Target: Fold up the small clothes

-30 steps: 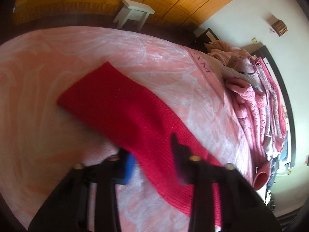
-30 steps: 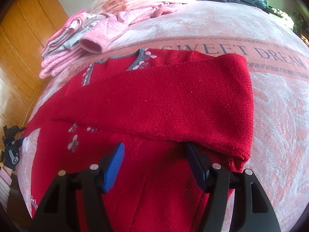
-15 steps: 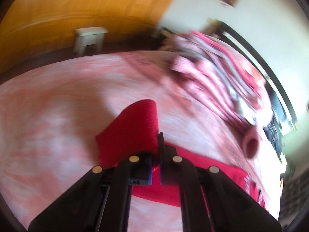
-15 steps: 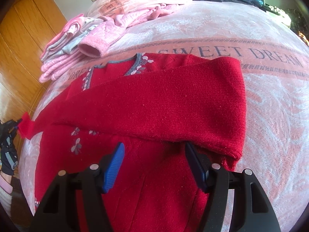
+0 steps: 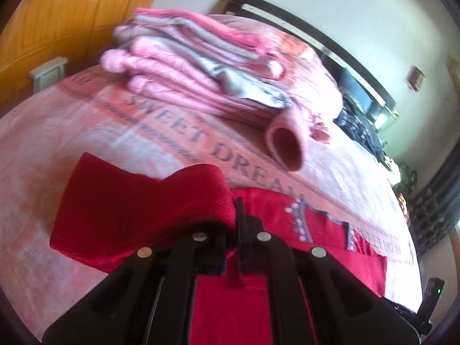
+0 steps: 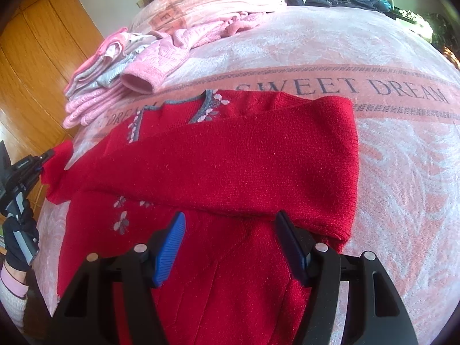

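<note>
Left tool (image 5: 233, 230) pinches red sweater (image 6: 230, 172); right tool (image 6: 230, 247) gapes above "SWEET DREAM" blanket (image 6: 402, 158).

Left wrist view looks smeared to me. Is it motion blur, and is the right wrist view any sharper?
Left wrist view: yes, the pink clothes pile and blanket lettering are smeared, the red sleeve in the shut left tongs softer too. Right wrist view: sharp, knit texture of the red cardigan clear; both fisheye-curved.
</note>
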